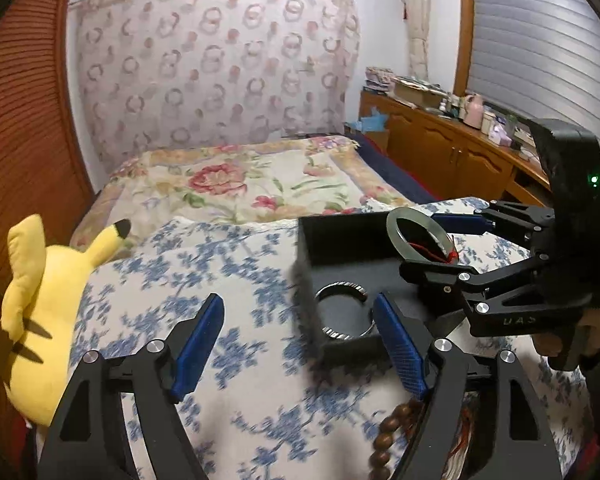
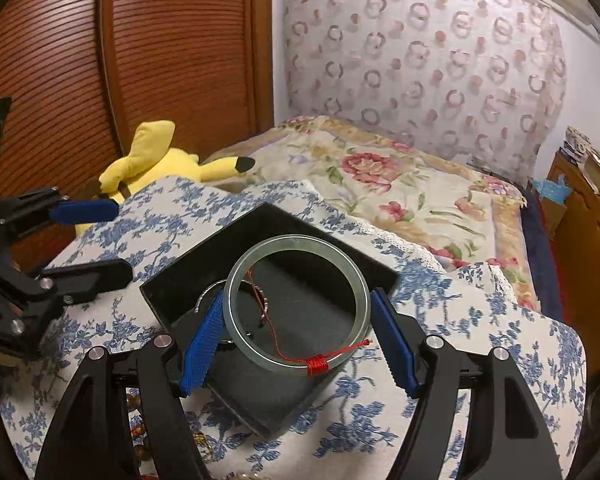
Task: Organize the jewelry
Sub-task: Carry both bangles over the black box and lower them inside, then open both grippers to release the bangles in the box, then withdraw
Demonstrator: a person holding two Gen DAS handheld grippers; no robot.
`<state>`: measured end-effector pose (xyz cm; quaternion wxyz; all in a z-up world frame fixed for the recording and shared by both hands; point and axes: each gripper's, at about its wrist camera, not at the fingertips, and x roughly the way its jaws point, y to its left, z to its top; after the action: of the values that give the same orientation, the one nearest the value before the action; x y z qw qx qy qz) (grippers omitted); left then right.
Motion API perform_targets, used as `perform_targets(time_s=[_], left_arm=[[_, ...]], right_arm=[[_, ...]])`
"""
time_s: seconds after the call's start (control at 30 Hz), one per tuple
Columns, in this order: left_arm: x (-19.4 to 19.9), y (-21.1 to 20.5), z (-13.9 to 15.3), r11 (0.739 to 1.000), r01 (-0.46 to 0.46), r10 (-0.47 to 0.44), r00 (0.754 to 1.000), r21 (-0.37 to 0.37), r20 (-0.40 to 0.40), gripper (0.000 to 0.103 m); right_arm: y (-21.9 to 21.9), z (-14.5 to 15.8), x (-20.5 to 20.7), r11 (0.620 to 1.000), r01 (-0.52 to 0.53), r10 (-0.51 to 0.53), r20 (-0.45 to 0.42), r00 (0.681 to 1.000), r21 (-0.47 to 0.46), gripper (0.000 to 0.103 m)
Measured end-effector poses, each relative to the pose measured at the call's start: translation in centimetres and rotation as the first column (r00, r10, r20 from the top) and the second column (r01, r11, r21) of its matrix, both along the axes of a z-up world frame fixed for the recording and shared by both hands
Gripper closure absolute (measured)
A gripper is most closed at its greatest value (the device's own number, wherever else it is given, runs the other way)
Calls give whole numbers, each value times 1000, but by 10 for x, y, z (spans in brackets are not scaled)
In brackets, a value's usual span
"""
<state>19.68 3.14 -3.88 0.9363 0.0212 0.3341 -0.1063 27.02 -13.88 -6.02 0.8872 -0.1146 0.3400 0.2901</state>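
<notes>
In the right wrist view my right gripper is shut on a pale green jade bangle tied with red thread. Both blue pads touch its sides, and it hangs over the black felt-lined tray on the blue floral cloth. A silver bangle lies flat inside the tray. From the left wrist view the jade bangle stands upright above the tray's far right part, gripped by the right gripper. My left gripper is open at the tray's near left corner, holding nothing. A brown bead bracelet lies under its right finger.
A yellow plush toy lies at the left by the slatted wooden door. Behind the blue floral cloth spreads a flowered quilt. A cluttered wooden cabinet runs along the right. More beads lie near the cloth's front.
</notes>
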Motion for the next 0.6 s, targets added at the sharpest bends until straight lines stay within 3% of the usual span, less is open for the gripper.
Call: perform_targets(time_s=[0.3, 0.6], left_arm=[[-19, 16, -8, 999, -32, 32, 999, -17, 2, 24], [-33, 11, -13, 999, -40, 40, 999, -2, 28, 23]], right_arm=[[17, -10, -4, 996, -30, 28, -28, 999, -84, 29], [19, -13, 1, 994, -26, 19, -68, 998, -104, 29]])
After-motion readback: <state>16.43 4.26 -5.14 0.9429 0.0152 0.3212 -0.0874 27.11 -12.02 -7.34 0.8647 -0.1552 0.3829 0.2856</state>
